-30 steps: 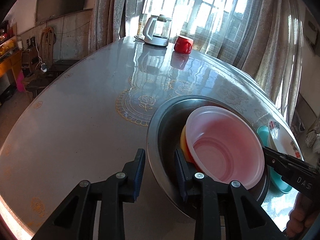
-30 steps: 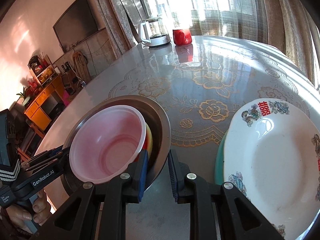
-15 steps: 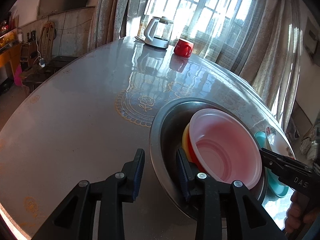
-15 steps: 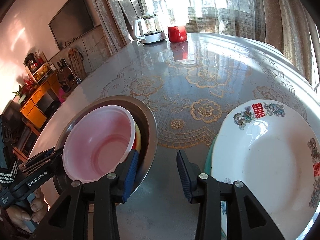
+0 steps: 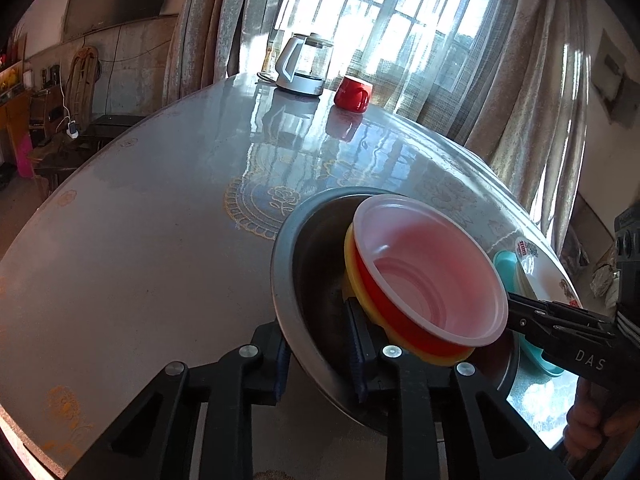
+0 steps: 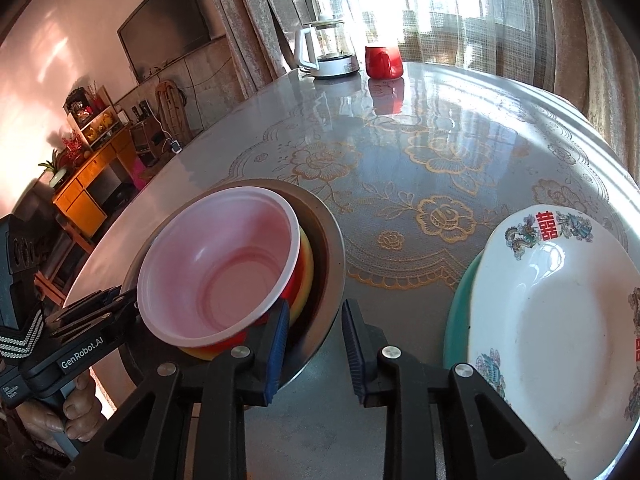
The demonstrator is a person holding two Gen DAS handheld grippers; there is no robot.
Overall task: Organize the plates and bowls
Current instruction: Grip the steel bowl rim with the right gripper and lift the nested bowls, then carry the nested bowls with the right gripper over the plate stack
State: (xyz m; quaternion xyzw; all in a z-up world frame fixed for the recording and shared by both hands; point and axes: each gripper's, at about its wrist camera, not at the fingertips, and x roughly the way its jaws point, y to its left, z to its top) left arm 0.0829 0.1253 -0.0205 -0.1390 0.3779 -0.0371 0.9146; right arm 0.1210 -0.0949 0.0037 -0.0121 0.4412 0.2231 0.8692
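Observation:
A steel basin holds a stack of bowls: a pink-white bowl on red and yellow ones. My left gripper straddles the basin's near rim with its jaws apart, one finger outside and one inside. My right gripper straddles the opposite rim, jaws apart; its black fingers show at the right in the left wrist view. A white plate with a red character lies on a teal plate to the right.
A glass kettle and a red mug stand at the far edge of the round table. Curtains hang behind; a TV, a chair and a cabinet stand off to the left.
My right gripper's jaws have opened from around the basin rim. The basin with its bowls has tilted and shifted a little in view. My left gripper stays on the near rim.

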